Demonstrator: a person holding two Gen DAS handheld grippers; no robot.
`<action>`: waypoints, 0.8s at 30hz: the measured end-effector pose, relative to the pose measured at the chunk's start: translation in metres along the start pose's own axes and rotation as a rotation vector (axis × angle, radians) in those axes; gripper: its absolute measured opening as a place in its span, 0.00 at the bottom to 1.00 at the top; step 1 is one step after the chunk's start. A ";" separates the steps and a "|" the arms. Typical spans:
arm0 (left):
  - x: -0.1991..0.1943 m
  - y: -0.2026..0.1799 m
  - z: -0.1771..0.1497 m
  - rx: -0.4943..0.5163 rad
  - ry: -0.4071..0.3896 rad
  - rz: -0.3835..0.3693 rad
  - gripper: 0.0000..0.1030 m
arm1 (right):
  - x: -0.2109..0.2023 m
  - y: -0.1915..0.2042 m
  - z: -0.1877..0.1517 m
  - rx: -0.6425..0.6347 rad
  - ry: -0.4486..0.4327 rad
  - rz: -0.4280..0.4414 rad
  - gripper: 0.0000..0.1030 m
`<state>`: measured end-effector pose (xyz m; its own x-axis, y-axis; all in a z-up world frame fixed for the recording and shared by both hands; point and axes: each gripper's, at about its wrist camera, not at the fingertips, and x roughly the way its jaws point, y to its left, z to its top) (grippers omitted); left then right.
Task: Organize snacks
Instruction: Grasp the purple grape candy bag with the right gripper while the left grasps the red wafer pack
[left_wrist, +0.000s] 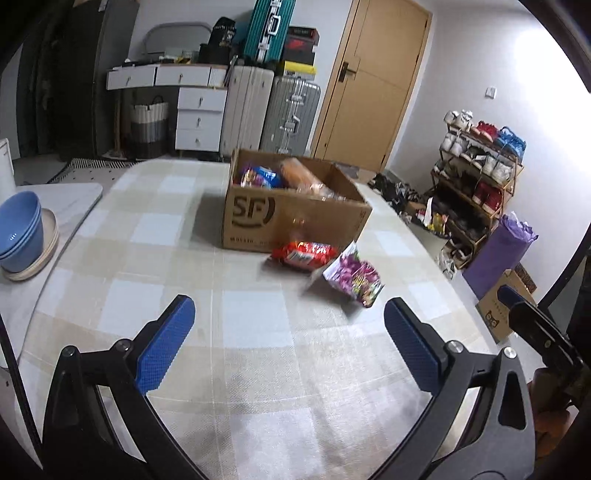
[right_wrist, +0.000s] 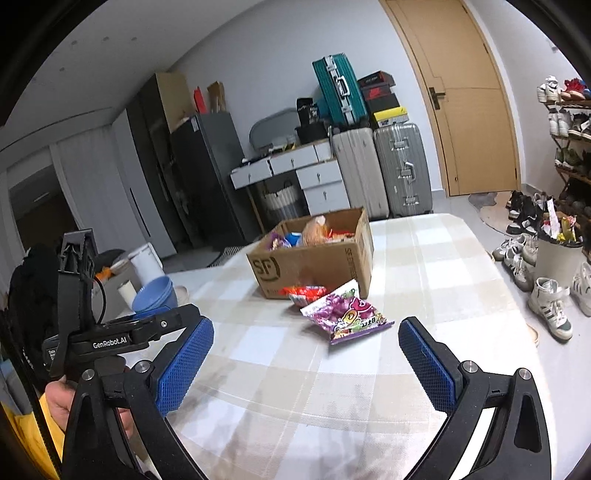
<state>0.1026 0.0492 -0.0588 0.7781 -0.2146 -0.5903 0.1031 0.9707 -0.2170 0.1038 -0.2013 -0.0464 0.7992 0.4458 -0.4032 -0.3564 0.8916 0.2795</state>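
Note:
A brown SF cardboard box (left_wrist: 291, 218) stands on the checked tablecloth (left_wrist: 229, 332) and holds several snack packs. It also shows in the right wrist view (right_wrist: 314, 264). A red snack pack (left_wrist: 304, 254) lies in front of the box, and a purple candy bag (left_wrist: 354, 278) lies beside it to the right. Both show in the right wrist view, the red pack (right_wrist: 304, 291) and the purple bag (right_wrist: 347, 315). My left gripper (left_wrist: 290, 332) is open and empty above the cloth, short of the packs. My right gripper (right_wrist: 306, 349) is open and empty, just short of the purple bag.
Blue bowls (left_wrist: 20, 230) on plates sit on a side surface at the left. Suitcases (left_wrist: 273, 110), white drawers and a wooden door stand at the back. A shoe rack (left_wrist: 476, 177) and shoes on the floor are to the right of the table.

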 end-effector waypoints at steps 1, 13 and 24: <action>0.010 0.000 0.002 0.001 0.009 0.001 0.99 | 0.006 -0.001 0.000 -0.003 0.012 -0.003 0.99; 0.079 0.013 0.008 -0.038 0.109 0.004 0.99 | 0.108 -0.018 0.017 -0.120 0.177 -0.046 0.99; 0.121 0.029 0.006 -0.074 0.163 0.022 0.99 | 0.228 -0.022 0.011 -0.314 0.424 -0.086 0.99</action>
<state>0.2038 0.0523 -0.1324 0.6684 -0.2139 -0.7124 0.0366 0.9660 -0.2558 0.2988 -0.1203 -0.1347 0.5893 0.3049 -0.7482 -0.4776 0.8784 -0.0182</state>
